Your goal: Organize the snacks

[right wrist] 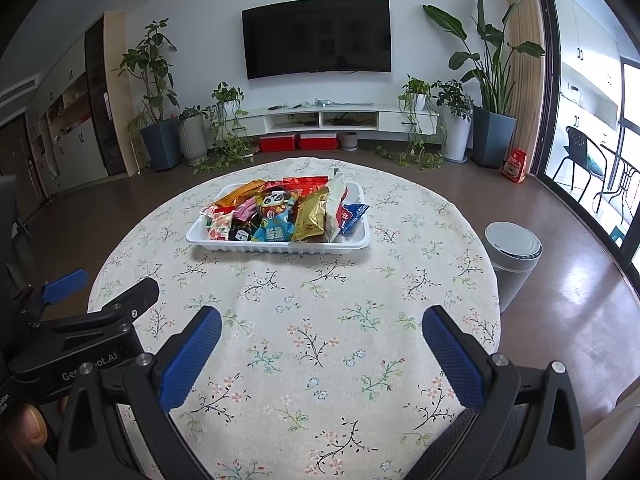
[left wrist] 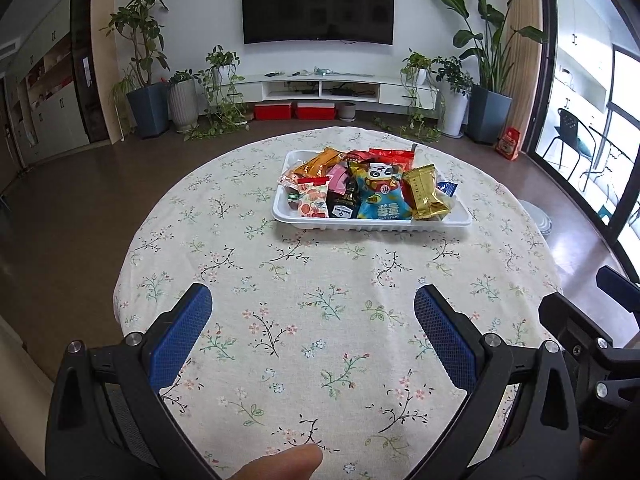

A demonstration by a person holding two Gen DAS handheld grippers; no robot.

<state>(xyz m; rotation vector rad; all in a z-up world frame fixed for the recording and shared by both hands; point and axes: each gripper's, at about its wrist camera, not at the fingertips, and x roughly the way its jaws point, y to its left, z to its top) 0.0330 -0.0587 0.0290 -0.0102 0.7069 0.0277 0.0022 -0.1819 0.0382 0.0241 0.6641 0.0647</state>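
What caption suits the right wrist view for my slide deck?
Open right gripper hovers over floral tablecloth, facing white tray piled with snack packets.

A round table [left wrist: 320, 320] under a pale floral tablecloth [right wrist: 304, 332] carries one thing directly: a white plastic tray [left wrist: 370, 224] heaped with snack packets [left wrist: 380, 196], sitting toward the far side at about twelve o'clock, the rest of the cloth bare

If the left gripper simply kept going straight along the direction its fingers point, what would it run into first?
Probably the white tray of snacks. The left gripper is open over bare floral tablecloth, and nothing lies between it and the tray's near rim. It may skim the cloth first if angled downward; depth is unclear.
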